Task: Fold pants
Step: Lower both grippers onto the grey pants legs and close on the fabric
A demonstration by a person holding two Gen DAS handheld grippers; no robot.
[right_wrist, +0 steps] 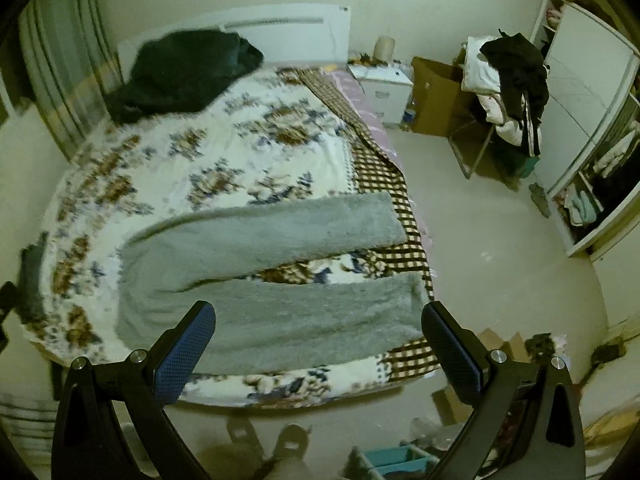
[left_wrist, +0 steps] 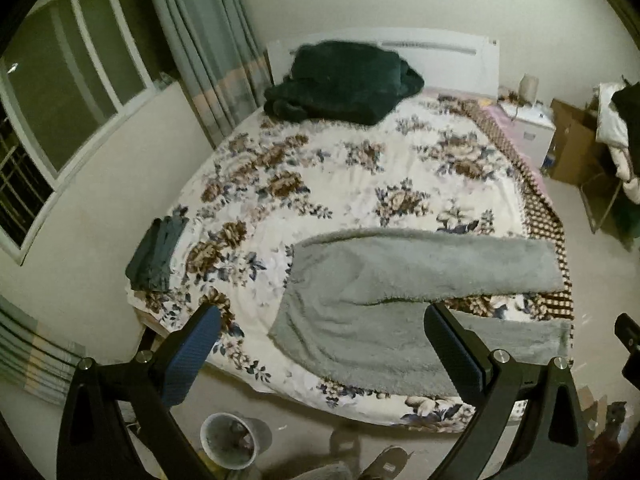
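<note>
Grey fleece pants [right_wrist: 260,276] lie flat near the foot of the bed, on the floral plush quilt [left_wrist: 360,168], legs splayed in a V. Judged soft, light, limp, non-slip; best pinched at a cuff or the waistband. Left tool [left_wrist: 320,344] and right tool [right_wrist: 318,340] hover wide apart, empty.
</note>
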